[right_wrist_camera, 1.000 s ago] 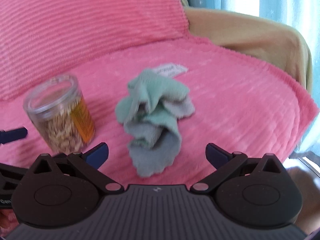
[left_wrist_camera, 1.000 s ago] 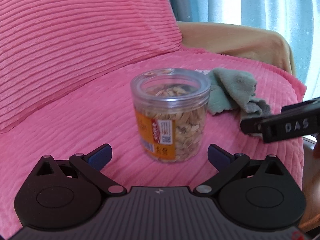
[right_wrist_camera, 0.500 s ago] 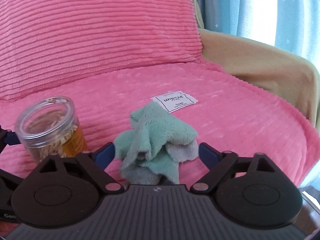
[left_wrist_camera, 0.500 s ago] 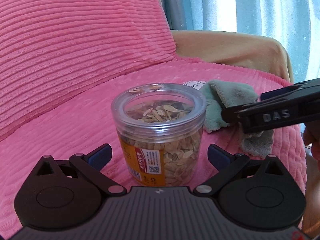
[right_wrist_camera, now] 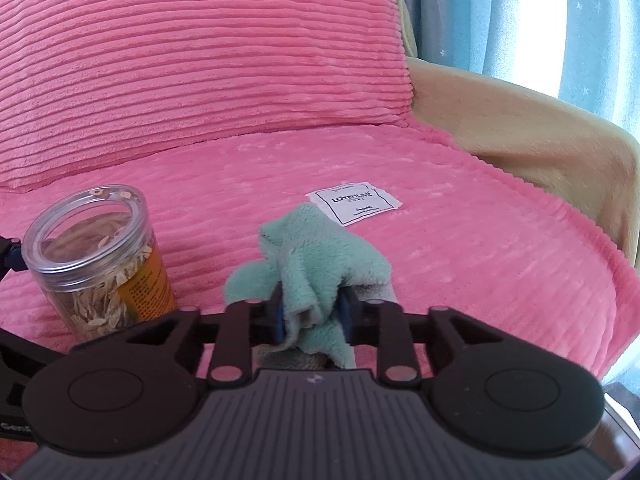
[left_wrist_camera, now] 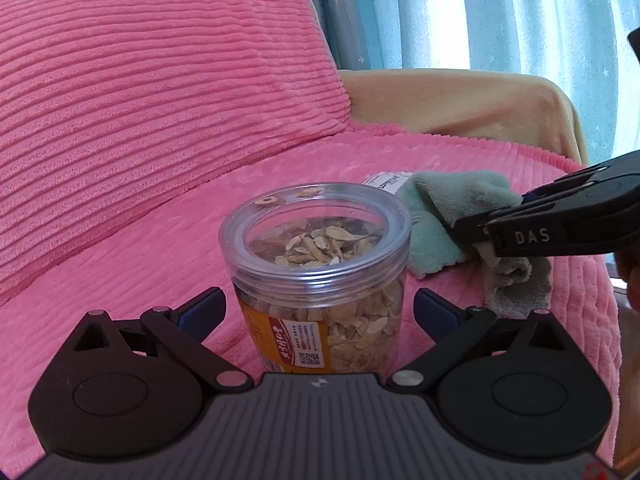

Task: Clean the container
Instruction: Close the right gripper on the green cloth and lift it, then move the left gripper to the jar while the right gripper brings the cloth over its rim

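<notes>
One clear lidless plastic jar (left_wrist_camera: 320, 280) of pale slices sits between the spread left gripper (left_wrist_camera: 318, 312); the right gripper (right_wrist_camera: 312, 316) pinches one green-grey cloth (right_wrist_camera: 320, 268), its lower folds hidden.

My right gripper (right_wrist_camera: 311, 314) has its two blue-padded fingers (right_wrist_camera: 277, 312) drawn close together, pinching a fold of the cloth (right_wrist_camera: 320, 264) between them, linkage arms folded inward. My left gripper (left_wrist_camera: 318, 310) is spread wide, blue fingertips (left_wrist_camera: 202, 308) well apart on either side of the jar (left_wrist_camera: 320, 280) with neither touching it. From the left wrist view, the right gripper enters level from the right side, fingers pointing left.
</notes>
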